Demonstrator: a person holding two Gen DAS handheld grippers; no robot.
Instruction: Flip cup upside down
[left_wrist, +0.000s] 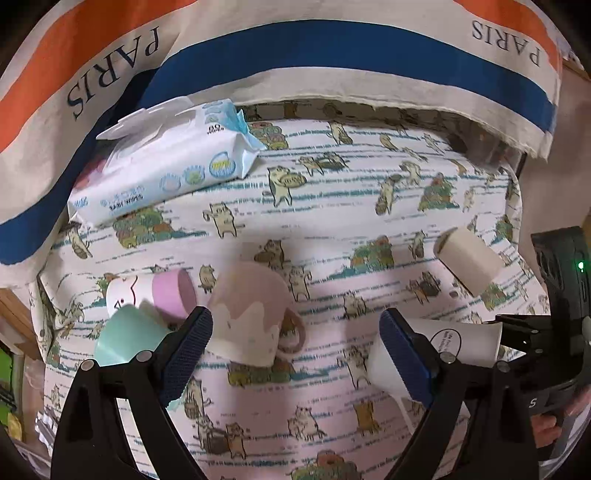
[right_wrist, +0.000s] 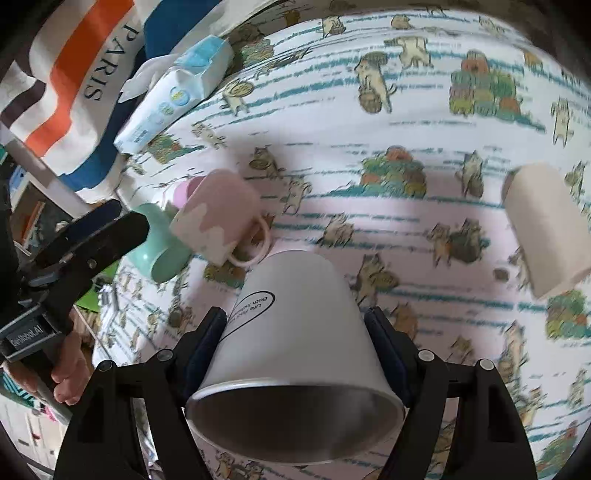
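My right gripper (right_wrist: 295, 325) is shut on a white paper cup (right_wrist: 291, 332) with a black oval print. It holds the cup above the cloth, tilted, with its open mouth toward the camera and its base pointing away. The same cup (left_wrist: 458, 341) shows at the right of the left wrist view, lying sideways in the right gripper's jaws. My left gripper (left_wrist: 295, 332) is open and empty, just in front of a pink and cream mug (left_wrist: 251, 314) that stands upside down on the cloth; the mug (right_wrist: 218, 218) also shows in the right wrist view.
A cat-print tablecloth (left_wrist: 332, 206) covers the table. A mint cup (left_wrist: 125, 338), a pink cup (left_wrist: 173, 295) and a white cup (left_wrist: 122, 291) lie at the left. A beige cup (left_wrist: 469, 264) stands inverted at the right. A wipes pack (left_wrist: 166, 166) and a striped PARIS bag (left_wrist: 332, 48) sit behind.
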